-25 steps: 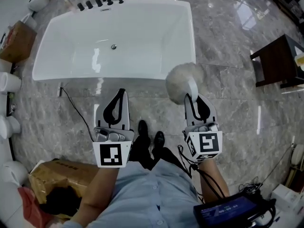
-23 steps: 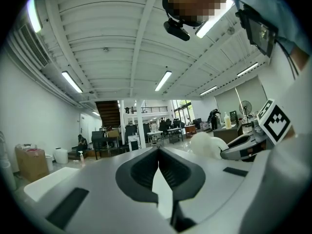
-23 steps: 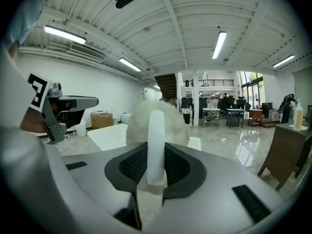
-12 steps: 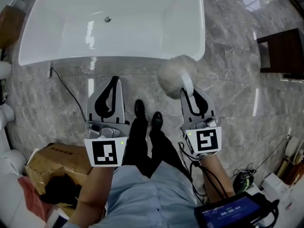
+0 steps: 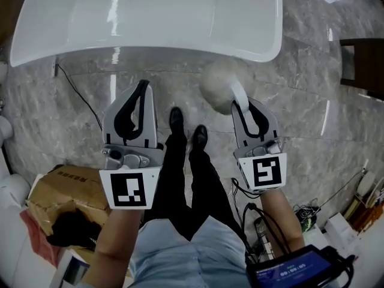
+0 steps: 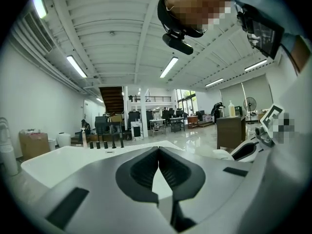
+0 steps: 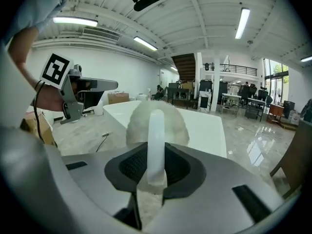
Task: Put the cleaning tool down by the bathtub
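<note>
Right claw: your right claw (image 5: 246,108) is clamped on the white handle of the cleaning tool (image 5: 217,87), and the handle stands upright between the ribbed pads.
Cleaning tool: its fluffy round head sticks out past the claw tips toward the bathtub (image 5: 180,17). It is over the floor (image 5: 300,101), just short of the tub's near wall and close to the near right corner. You cannot tell from these views whether the head touches the floor.
Left claw: your left claw (image 5: 143,86) has its jaws together with nothing between them, and it points at the tub's near wall, left of the tool.
Bathtub: it is white and rectangular, with its long near wall facing you.
Floor: it is glossy grey marble. A black cable (image 5: 78,98) runs across it from the tub's near wall toward your left.
Shoes: your black shoes (image 5: 176,120) stand on the floor between the two claws.
Box: a cardboard box (image 5: 66,191) sits on the floor at your left, beside your left forearm.
</note>
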`<act>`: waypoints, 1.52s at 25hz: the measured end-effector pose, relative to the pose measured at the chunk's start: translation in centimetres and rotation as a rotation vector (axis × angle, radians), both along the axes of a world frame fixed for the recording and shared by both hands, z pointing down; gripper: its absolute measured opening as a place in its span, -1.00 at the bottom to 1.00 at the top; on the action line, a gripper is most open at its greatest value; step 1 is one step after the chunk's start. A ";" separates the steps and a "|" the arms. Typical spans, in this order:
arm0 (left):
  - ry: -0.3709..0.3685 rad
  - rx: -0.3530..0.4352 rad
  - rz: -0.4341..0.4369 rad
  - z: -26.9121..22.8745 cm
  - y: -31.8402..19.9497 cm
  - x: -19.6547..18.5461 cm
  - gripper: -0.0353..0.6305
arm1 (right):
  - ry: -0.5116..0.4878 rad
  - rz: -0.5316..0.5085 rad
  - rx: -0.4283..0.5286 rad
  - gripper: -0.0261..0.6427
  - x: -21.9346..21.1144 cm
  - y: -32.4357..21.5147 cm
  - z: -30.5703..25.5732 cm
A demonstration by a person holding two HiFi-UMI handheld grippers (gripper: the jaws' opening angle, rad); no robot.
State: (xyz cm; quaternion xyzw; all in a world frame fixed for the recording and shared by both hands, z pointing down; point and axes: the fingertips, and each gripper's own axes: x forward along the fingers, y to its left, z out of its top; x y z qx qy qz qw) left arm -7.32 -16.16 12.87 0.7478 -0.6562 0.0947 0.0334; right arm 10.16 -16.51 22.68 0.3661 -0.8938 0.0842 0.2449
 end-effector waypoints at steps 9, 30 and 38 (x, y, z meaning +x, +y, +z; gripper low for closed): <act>0.005 -0.027 0.000 7.5 -1.3 -0.2 -0.84 | 0.021 -0.066 -0.014 -0.65 -1.5 -0.9 7.1; 0.017 -0.076 0.016 23.1 -3.2 -2.2 -0.84 | 0.117 -0.165 -0.097 -0.65 -3.7 -0.7 24.6; 0.015 -0.089 0.018 27.3 -3.7 -3.0 -0.84 | 0.151 -0.183 -0.122 -0.65 -4.4 -1.0 29.7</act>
